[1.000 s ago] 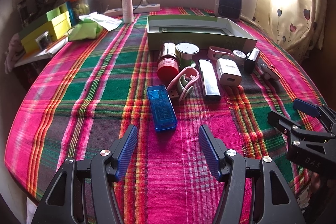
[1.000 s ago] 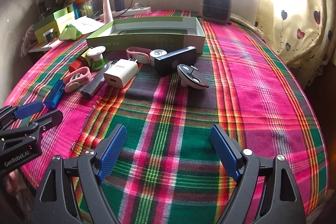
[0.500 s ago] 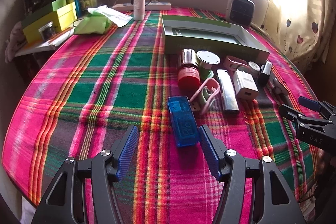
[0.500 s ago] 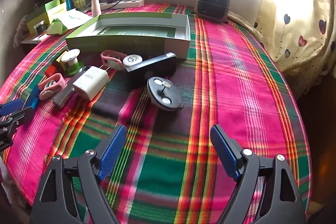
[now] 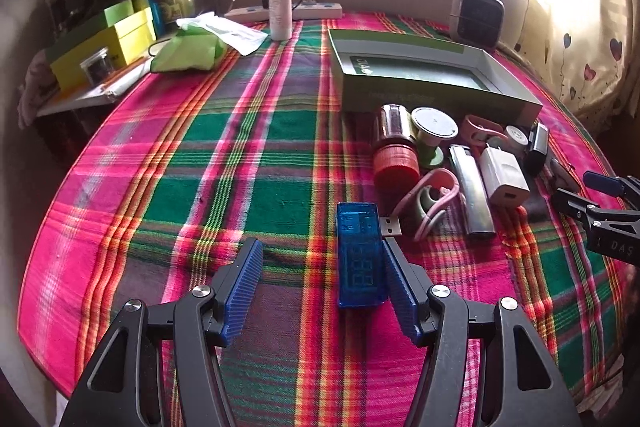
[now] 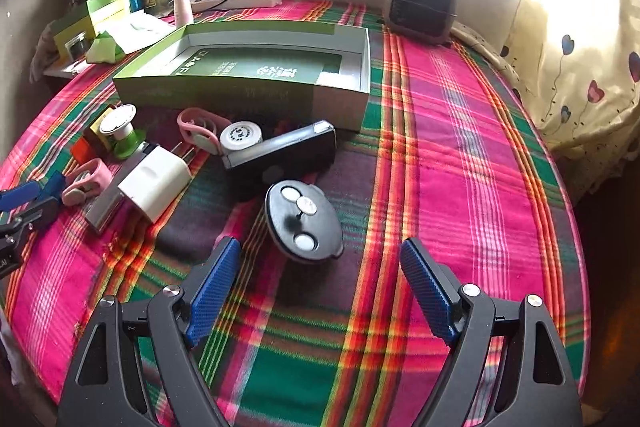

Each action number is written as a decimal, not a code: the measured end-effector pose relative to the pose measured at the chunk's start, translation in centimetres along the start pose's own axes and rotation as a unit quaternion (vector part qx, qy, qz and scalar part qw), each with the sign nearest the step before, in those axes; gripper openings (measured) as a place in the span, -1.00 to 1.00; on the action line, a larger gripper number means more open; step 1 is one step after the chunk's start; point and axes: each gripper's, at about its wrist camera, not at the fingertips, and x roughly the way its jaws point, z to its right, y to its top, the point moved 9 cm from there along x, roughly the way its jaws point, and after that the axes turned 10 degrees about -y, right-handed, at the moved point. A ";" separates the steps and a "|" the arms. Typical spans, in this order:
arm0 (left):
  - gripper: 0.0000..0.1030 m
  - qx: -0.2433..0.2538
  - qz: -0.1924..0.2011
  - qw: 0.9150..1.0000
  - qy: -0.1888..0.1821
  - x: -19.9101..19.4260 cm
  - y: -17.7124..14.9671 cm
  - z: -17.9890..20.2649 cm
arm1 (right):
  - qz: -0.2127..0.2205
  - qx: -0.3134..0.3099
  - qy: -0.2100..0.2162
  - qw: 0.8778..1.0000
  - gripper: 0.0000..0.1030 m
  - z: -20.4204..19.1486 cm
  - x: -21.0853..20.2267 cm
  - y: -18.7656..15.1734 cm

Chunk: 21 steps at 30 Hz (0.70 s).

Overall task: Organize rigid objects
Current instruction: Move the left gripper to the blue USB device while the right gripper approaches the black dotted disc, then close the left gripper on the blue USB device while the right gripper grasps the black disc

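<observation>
Advanced since the earlier frame, the left claw (image 5: pixel 320 291) now straddles the blue USB meter (image 5: pixel 359 254), jaws wide, its right pad touching the meter's side on the plaid bench (image 5: pixel 200 167). Right claw (image 6: pixel 320 287), wide, hovers near the black round device (image 6: pixel 303 221).

Glossy translucent plastic USB tester (image 5: pixel 359 253) on woven plaid cloth (image 5: pixel 200 163).

the right gripper (image 6: pixel 320 291) hangs with jaws wide apart just short of a black oval gadget (image 6: pixel 302 221) on the plaid cloth (image 6: pixel 460 155). beyond it lie a white charger (image 6: pixel 154 187) and an open green box (image 6: pixel 256 75).
</observation>
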 end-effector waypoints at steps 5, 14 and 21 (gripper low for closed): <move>0.16 0.001 -0.001 1.000 -0.003 0.2 0.2 -0.3 | 0.001 -0.001 0.006 1.000 0.53 -0.2 0.4 0.4; -0.04 -0.007 0.005 1.000 -0.009 0.3 0.6 -0.8 | 0.002 0.005 0.020 1.000 0.14 -0.4 0.3 0.7; -0.35 -0.020 0.007 1.000 -0.012 0.2 0.8 -1.5 | 0.005 0.008 0.022 1.000 -0.25 -0.4 0.2 0.9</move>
